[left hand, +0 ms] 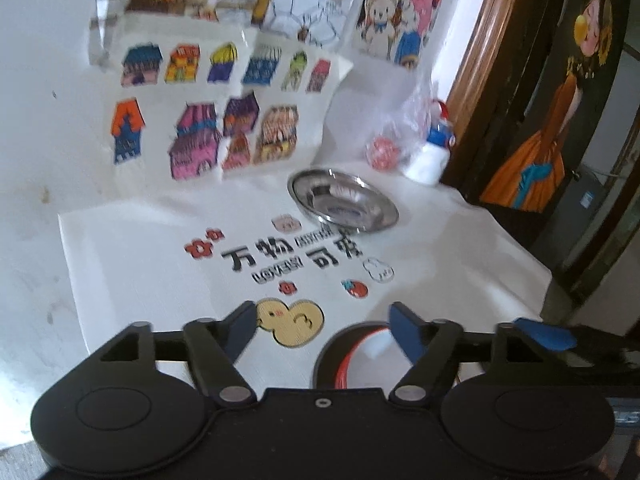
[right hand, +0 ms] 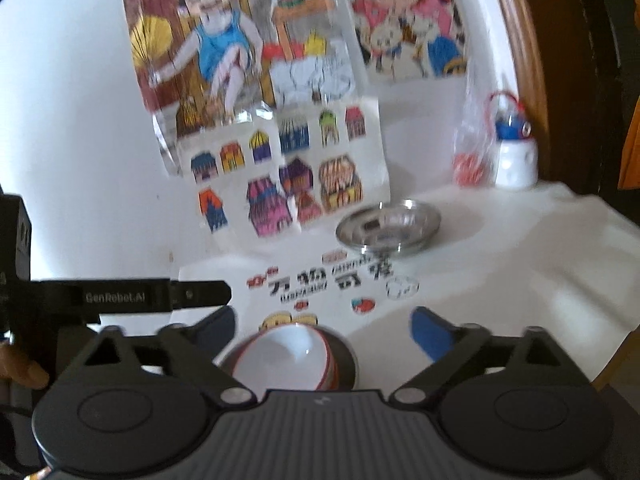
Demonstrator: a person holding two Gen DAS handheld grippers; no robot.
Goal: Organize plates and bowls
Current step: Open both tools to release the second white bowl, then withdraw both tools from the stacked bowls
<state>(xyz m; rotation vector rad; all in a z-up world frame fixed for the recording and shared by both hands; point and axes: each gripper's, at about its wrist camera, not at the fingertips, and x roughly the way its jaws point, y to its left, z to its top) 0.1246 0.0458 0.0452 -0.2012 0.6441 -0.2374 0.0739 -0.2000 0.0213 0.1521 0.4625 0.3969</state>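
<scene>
1. White glazed ceramic bowl with a red rim line (right hand: pixel 294 360): sits nested in a dark round dish (right hand: pixel 347 360), low between the right gripper's fingers and just short of their tips. Judged hard, brittle and fairly heavy for its size, with a slick glaze; it would chip if knocked. Best taken across the rim wall, one pad inside and one outside, not by the curved belly

2. Dark round dish: under the bowl, its edge showing past the bowl toward the right finger. Material cannot be told. Judged stiff; lifting it would carry the bowl along, so a level grip at the rim is called for

3. Shallow polished stainless-steel plate (left hand: pixel 344 204): lies flat on the printed white cloth (left hand: pixel 160 256), well ahead of both pairs of fingertips and a little toward the right finger, near the wall of coloured drawings (left hand: pixel 200 128). Judged light, rigid, unbreakable but slippery; the thin flared lip is the only purchase, pinched from the near edge

4. Right gripper (right hand: pixel 323 326): jaws spread wide, blue pads clear of the bowl on both sides; nothing held

5. Left gripper (left hand: pixel 323 322): jaws parted, nothing pressed between them; the bowl and dish show low beside its right finger (left hand: pixel 406 330), untouched

6. Clear plastic bag with a red-patterned ball (left hand: pixel 386 148) and white bottle with blue cap (left hand: pixel 430 152): far beyond the steel plate, toward the right finger; not part of the sorting
</scene>
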